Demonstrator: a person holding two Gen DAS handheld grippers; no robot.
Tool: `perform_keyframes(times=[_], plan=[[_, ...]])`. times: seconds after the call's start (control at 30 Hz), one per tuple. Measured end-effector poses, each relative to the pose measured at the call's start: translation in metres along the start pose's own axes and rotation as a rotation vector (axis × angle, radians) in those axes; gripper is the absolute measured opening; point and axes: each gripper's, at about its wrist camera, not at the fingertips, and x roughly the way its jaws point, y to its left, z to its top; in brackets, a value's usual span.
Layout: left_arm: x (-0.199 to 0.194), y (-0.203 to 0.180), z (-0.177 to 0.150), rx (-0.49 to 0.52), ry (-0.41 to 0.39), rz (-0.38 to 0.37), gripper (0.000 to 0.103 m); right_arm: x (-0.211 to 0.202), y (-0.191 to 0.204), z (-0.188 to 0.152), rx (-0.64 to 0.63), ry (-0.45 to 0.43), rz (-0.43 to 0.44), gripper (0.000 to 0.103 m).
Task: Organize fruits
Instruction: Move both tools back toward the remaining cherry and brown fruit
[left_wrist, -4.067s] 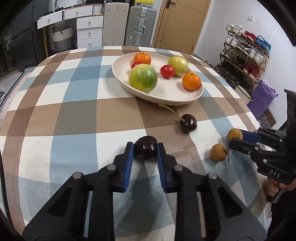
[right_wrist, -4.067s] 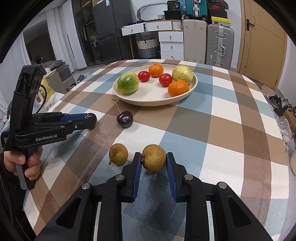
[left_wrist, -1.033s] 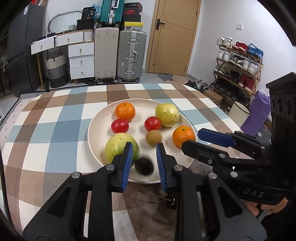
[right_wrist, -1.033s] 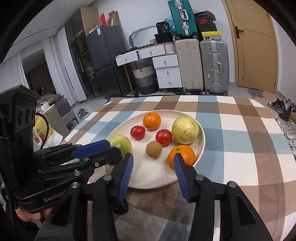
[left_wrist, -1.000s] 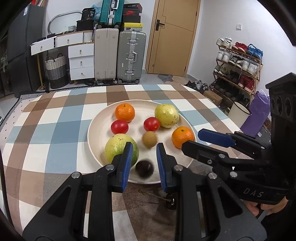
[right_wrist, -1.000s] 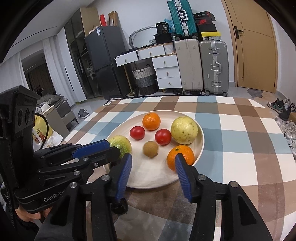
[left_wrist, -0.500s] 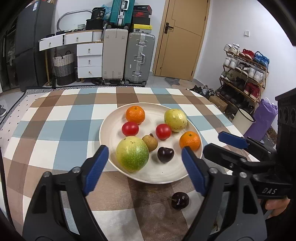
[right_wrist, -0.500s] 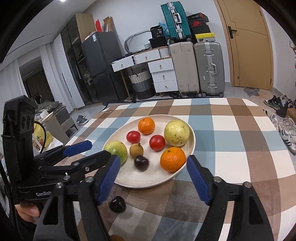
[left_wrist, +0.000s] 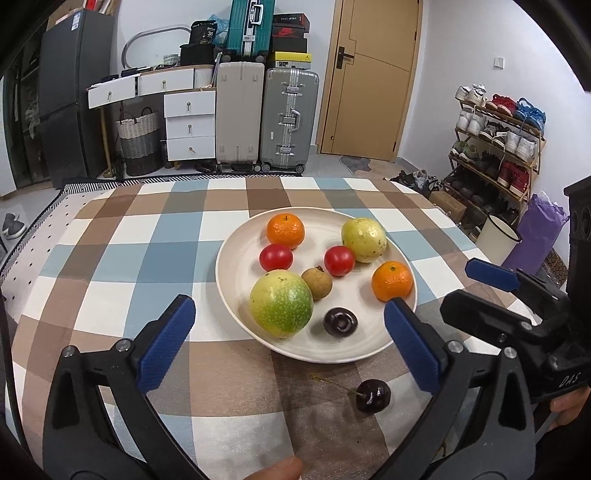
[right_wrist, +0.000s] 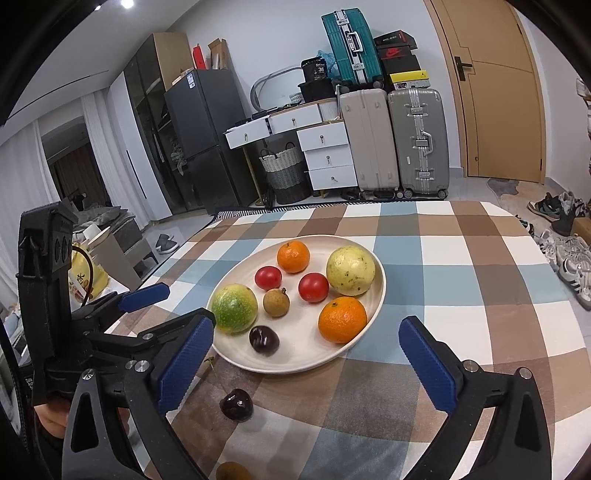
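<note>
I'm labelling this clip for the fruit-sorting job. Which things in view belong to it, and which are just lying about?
Belongs to the job:
- plate with the fruit in it
- dark cherry on the cloth
- brown longan at the near edge
- left tongs and right tongs, both open, nothing between them

Lying about:
- suitcases
- shoe rack
- drawers

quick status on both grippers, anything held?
Left gripper: open, jaws just been opening, holding nothing.
Right gripper: open, jaws just been opening, holding nothing.

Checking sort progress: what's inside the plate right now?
Plate holds two oranges, two tomatoes, a yellow fruit, a green fruit, a longan and a dark cherry. Anything behind the green fruit is hidden.
</note>
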Motion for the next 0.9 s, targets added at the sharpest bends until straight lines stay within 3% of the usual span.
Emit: perform_keyframes(times=[0.23, 0.47, 0.9], plan=[[-0.007, 0.0, -0.007, 0.008, 0.041, -0.013, 0.102, -0.007, 0.003, -0.009, -0.007, 0.033, 0.023, 0.102], [-0.036, -0.001, -0.016, 0.033, 0.03, 0.025, 0.102, -0.024, 0.009, -0.015, -0.026, 0.063, -0.017, 0.103], [-0.071, 0.007, -0.052, 0.031, 0.093, 0.094, 0.102, -0.042, 0.026, -0.035, -0.065, 0.158, -0.042, 0.103]])
